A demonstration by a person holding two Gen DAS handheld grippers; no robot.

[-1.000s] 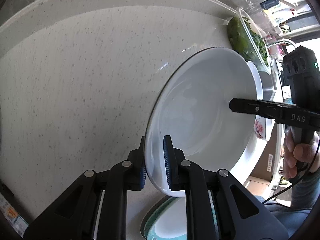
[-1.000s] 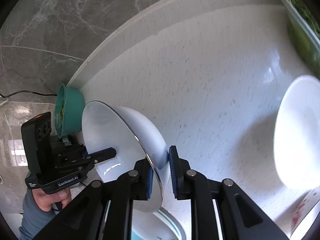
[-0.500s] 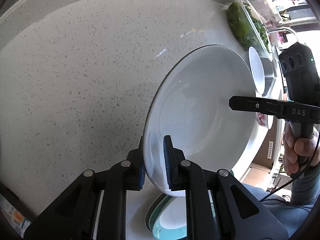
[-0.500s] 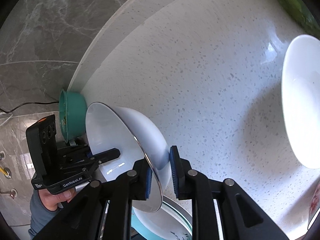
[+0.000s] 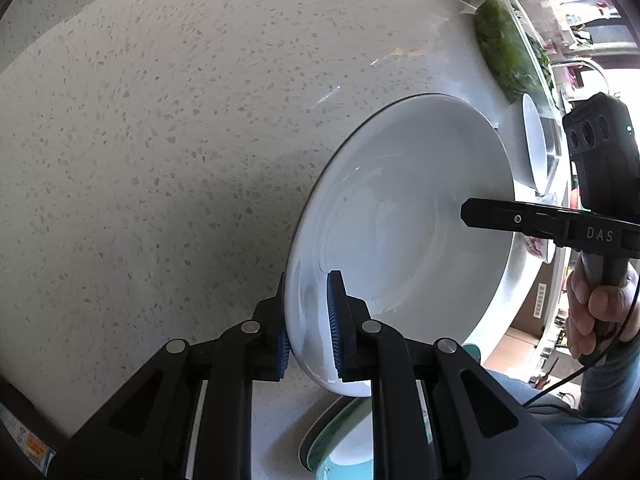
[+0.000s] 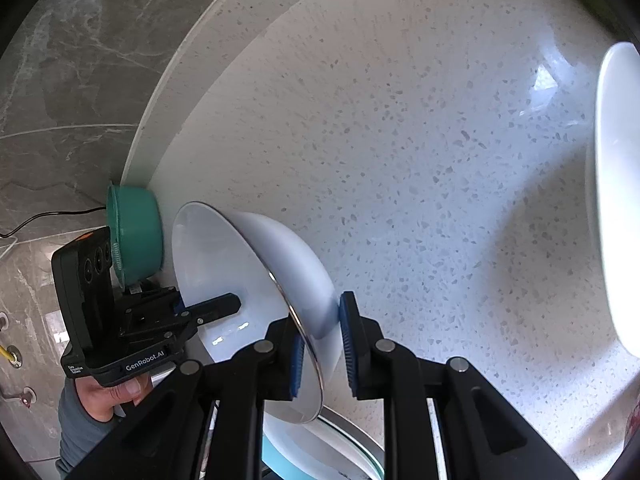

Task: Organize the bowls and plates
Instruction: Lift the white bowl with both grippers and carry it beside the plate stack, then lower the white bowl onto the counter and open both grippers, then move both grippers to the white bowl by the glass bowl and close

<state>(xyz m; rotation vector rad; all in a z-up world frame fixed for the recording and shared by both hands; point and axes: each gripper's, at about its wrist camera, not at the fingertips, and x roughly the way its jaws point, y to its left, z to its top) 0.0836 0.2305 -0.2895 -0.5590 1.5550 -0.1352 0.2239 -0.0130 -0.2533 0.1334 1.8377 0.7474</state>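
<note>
Both hands lower, white bowl [image 5: 400, 216] pinched.

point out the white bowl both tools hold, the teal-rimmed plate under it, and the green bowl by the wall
Large white ceramic bowl [image 5: 400, 216], left wrist view, inner wall.
Teal-rimmed plate [image 5: 344, 452], left wrist view, white centre.
Small green plastic bowl [image 6: 138, 234], right wrist view, outer side.

teal plate [image 5: 340, 452] mostly hidden, cut off

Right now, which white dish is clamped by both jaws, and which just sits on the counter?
The large white bowl, held tilted above the teal-rimmed plate, is gripped on opposite rim edges. The other white bowl sits untouched by the greens.
</note>
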